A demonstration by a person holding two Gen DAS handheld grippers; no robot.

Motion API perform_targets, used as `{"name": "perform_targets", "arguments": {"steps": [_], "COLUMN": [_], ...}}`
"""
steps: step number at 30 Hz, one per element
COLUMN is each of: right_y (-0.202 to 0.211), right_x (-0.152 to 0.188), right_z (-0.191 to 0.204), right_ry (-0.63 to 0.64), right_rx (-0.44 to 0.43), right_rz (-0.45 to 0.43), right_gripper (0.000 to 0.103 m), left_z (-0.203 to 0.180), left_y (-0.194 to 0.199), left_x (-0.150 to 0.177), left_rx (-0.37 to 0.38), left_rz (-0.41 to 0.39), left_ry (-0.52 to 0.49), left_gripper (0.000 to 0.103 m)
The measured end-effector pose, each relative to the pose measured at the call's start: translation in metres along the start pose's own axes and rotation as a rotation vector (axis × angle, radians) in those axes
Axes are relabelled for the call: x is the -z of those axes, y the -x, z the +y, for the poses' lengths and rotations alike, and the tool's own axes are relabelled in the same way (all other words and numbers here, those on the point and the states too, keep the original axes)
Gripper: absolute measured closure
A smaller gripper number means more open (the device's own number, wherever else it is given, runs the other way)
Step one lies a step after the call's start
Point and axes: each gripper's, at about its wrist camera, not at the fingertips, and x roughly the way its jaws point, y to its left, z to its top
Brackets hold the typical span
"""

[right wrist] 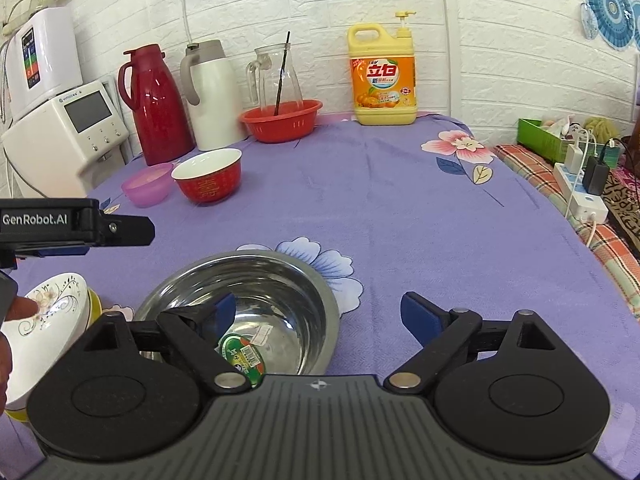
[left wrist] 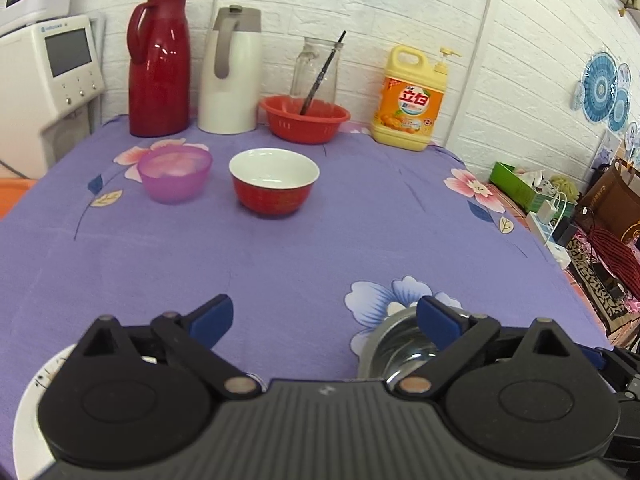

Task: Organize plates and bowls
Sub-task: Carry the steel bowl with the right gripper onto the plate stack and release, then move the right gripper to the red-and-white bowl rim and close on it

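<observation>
My left gripper (left wrist: 324, 312) hangs open over bare purple cloth with nothing between its blue pads. Beyond it stand a red bowl (left wrist: 274, 182) with a white inside and a translucent purple bowl (left wrist: 175, 174). A white plate (left wrist: 32, 400) shows under its left side and a steel bowl (left wrist: 396, 344) under its right finger. My right gripper (right wrist: 320, 306) is open: its left finger reaches over the steel bowl (right wrist: 260, 280), its right finger is outside the rim. A green-labelled lid lies in that bowl. A white floral dish (right wrist: 52, 312) sits on a yellow one at the left.
Along the back wall stand a red thermos (left wrist: 160, 64), a white thermos (left wrist: 232, 72), a glass jug (left wrist: 316, 68), a red basket (left wrist: 304, 118) and a yellow detergent bottle (left wrist: 412, 100). A white appliance (left wrist: 48, 76) is at the left. A power strip (right wrist: 580, 192) lies beyond the right edge.
</observation>
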Motion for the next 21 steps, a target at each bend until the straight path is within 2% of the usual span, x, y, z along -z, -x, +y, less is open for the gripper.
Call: {"name": "perform_targets", "arguments": {"steps": [11, 21], "right_y": [-0.015, -0.043], "right_x": [-0.018, -0.059], "right_z": [0.022, 0.036], "right_ry": [0.089, 0.187], "right_rx": [-0.013, -0.016], "right_rz": [0.008, -0.010], "right_gripper": [0.000, 0.000], "left_z": [0.022, 0.052], "left_y": [-0.011, -0.032], "left_x": [-0.011, -0.028], "left_rx": [-0.008, -0.040], "left_rz": [0.014, 0.037], "left_ry": [0.006, 0.037], "left_gripper": [0.006, 0.005]}}
